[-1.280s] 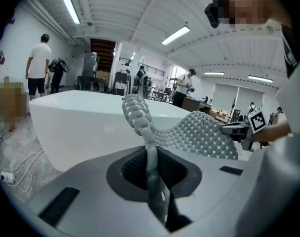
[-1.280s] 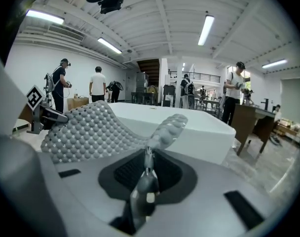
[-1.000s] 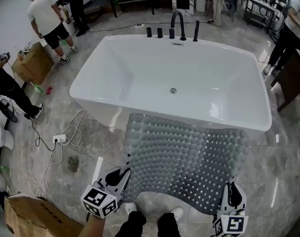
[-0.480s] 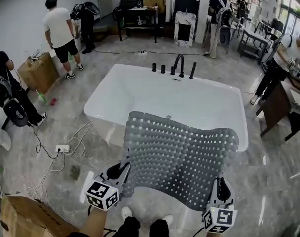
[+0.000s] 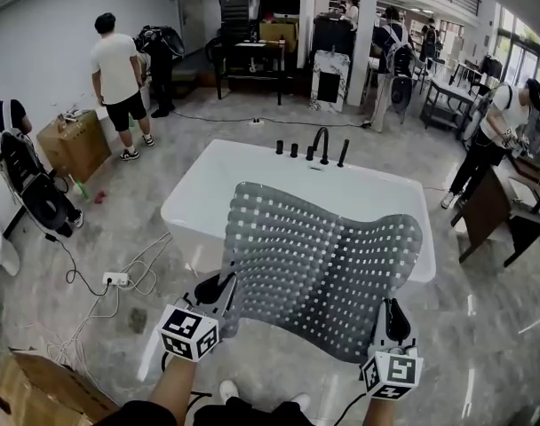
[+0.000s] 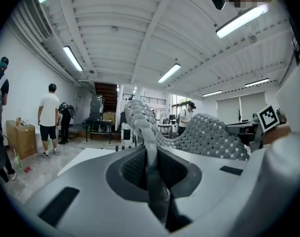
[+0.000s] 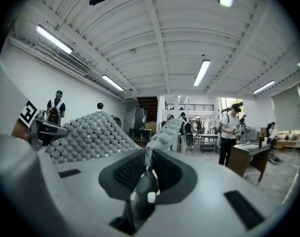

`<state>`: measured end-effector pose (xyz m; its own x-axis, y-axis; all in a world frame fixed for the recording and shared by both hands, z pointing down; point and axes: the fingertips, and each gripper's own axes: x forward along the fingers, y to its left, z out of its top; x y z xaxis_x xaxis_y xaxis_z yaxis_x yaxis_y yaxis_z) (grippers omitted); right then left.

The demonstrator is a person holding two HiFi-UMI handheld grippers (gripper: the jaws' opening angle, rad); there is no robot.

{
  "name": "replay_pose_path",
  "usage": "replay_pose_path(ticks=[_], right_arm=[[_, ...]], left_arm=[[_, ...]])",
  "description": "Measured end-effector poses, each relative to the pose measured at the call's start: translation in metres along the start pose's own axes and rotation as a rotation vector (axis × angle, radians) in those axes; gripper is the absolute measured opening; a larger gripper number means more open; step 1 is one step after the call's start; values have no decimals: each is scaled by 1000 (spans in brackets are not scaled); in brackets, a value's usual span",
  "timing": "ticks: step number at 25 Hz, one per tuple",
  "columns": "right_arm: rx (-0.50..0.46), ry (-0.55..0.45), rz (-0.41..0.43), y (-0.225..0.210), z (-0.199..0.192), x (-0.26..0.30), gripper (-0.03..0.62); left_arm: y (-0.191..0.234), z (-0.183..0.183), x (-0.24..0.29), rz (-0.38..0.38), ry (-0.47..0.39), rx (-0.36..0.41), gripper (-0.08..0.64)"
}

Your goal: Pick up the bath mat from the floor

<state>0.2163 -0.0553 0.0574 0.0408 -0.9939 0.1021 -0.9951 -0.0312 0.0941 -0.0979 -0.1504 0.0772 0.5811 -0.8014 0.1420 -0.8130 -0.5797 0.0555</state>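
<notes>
The left tool [image 5: 218, 289] and right tool [image 5: 393, 316], each pinched nearly closed on a near corner of the grey, hole-dotted rubber bath mat [image 5: 319, 264], had raised it higher than a second before. It hung spread between and ahead of them, off the floor, so the pickup seemed done.

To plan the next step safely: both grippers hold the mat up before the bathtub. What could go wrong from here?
1. The left gripper and right gripper pinch only the near edge of the bath mat; the floppy mat might slip out.
2. The mat hides part of the bathtub; stepping forward could hit its rim.
3. Loose cables lie on the floor at left, a trip hazard.
</notes>
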Motion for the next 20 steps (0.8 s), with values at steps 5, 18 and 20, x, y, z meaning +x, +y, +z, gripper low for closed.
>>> replay_pose_path(ticks=[5,18,20], right_arm=[[-12,-45,4,8,11,-6,71],[-27,-92,-1,27,26,-17,67],[-18,-98,4,32,27,-19,67]], left_arm=[[-8,17,-4,-4,-52,44,44],[-6,27,-17,-4,-124,14,44],[-6,24,-18,-13,-112,1,43]])
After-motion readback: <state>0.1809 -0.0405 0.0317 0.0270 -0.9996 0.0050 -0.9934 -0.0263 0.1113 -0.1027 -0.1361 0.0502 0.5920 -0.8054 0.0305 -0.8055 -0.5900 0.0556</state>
